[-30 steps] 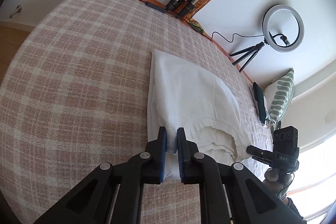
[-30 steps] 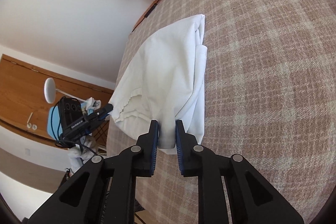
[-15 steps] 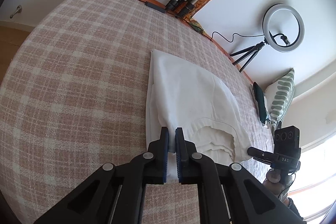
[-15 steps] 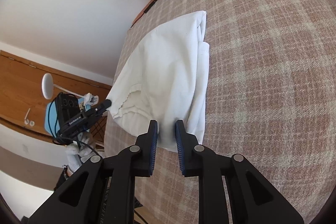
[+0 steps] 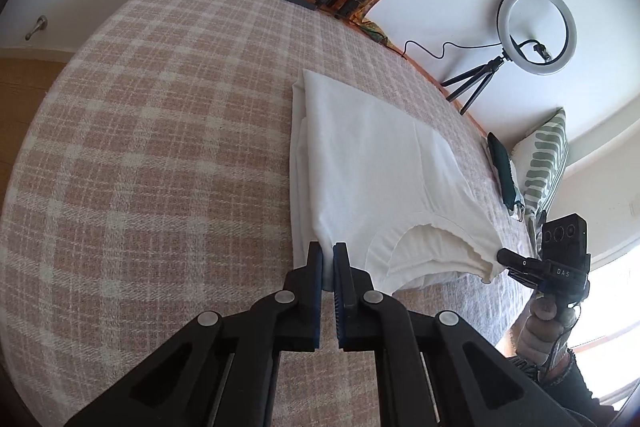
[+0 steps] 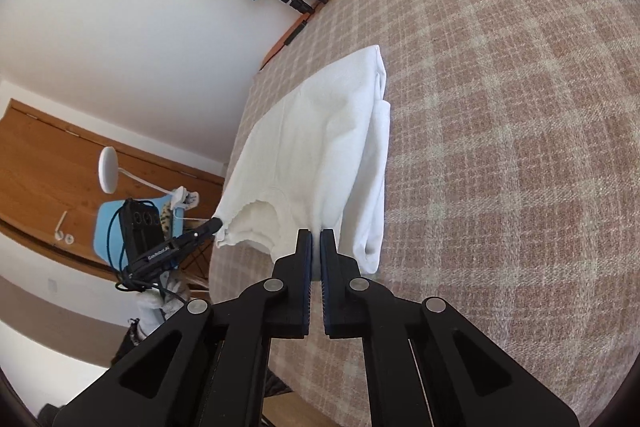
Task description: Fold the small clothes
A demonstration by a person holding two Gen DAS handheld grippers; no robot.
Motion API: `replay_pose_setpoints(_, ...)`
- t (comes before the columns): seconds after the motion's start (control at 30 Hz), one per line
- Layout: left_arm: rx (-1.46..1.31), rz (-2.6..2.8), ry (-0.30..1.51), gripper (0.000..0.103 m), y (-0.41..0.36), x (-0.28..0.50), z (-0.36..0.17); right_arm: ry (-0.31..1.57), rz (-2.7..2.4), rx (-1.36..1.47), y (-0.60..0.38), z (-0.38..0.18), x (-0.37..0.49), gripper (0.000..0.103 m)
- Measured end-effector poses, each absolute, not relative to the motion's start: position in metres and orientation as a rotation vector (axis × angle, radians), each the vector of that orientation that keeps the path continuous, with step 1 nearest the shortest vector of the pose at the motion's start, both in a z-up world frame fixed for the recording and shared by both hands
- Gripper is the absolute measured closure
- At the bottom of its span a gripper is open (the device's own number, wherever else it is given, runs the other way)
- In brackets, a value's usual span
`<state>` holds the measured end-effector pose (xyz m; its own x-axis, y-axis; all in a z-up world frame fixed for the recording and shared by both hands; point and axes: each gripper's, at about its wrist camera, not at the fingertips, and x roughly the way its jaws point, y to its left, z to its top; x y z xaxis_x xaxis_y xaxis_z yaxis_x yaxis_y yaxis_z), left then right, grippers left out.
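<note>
Left wrist view: the shirt [image 5: 372, 179] lies on the plaid bedspread [image 5: 160, 155], already folded narrow, sleeves tucked under. The left gripper [image 5: 327, 253] pinches the shirt's near edge beside the collar [image 5: 432, 247]; the right gripper [image 6: 316, 239] pinches the same near edge on the collar's other side. Both sets of fingers are pressed onto fabric.

Orientation: the long axis runs from the collar end, nearest the grippers, to the hem end, toward the ring light [image 5: 536, 29] wall.

Risks, as judged:
- Each pinch sits close to the edge; thin fabric may slip out on lifting.
- Uneven travel of the two grippers would skew the fold.
- Tucked sleeves may fall open.
</note>
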<state>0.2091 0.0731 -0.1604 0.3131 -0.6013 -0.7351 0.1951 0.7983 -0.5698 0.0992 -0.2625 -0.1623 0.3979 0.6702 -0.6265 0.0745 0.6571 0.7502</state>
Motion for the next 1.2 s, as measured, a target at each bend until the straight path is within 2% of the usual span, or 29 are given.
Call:
replay_pose_setpoints(0.2, -0.374, -0.529, 1.142, 0.100, 0.075, 0.204, -0.165, 1.180, 0.399, 0.726, -0.256, -0.171, 0.101, 0.100)
replay_pose_setpoints(0.23, -0.345, -0.523, 1.138, 0.096, 0.073, 0.203, -0.164, 1.178, 0.394, 0.712, -0.256, -0.170, 0.102, 0.100)
replay_pose_setpoints(0.27, -0.323, -0.517, 1.146, 0.081, 0.072, 0.202, -0.164, 1.178, 0.393, 0.699, -0.256, -0.168, 0.102, 0.100)
replay_pose_setpoints(0.3, -0.319, -0.521, 1.158, 0.073, 0.072, 0.202, -0.164, 1.184, 0.398, 0.687, -0.257, -0.166, 0.103, 0.100)
replay_pose_setpoints(0.33, -0.313, -0.517, 1.156, 0.071, 0.074, 0.200, -0.163, 1.194, 0.399, 0.663, -0.256, -0.163, 0.103, 0.099)
replay_pose_setpoints(0.43, -0.269, -0.481, 1.110, 0.071, 0.081, 0.195, -0.148, 1.225, 0.391, 0.552, -0.252, -0.147, 0.105, 0.096)
replay_pose_setpoints(0.63, -0.220, -0.499, 0.968, 0.071, 0.067, 0.203, -0.107, 0.992, 0.398, 0.421, -0.247, -0.086, 0.124, 0.096)
replay_pose_setpoints(0.73, -0.225, -0.543, 0.966, 0.071, 0.039, 0.221, -0.103, 0.956, 0.405, 0.325, -0.221, -0.073, 0.160, 0.096)
replay_pose_setpoints(0.93, -0.176, -0.595, 0.965, 0.071, -0.015, 0.255, -0.114, 0.991, 0.405, 0.149, -0.170, -0.100, 0.230, 0.096)
replay_pose_setpoints(1.13, -0.135, -0.582, 1.038, 0.071, -0.024, 0.272, -0.155, 1.086, 0.361, 0.031, -0.161, -0.148, 0.257, 0.096)
replay_pose_setpoints(1.2, -0.119, -0.588, 1.047, 0.071, -0.022, 0.272, -0.165, 1.111, 0.345, 0.033, -0.167, -0.160, 0.259, 0.100)
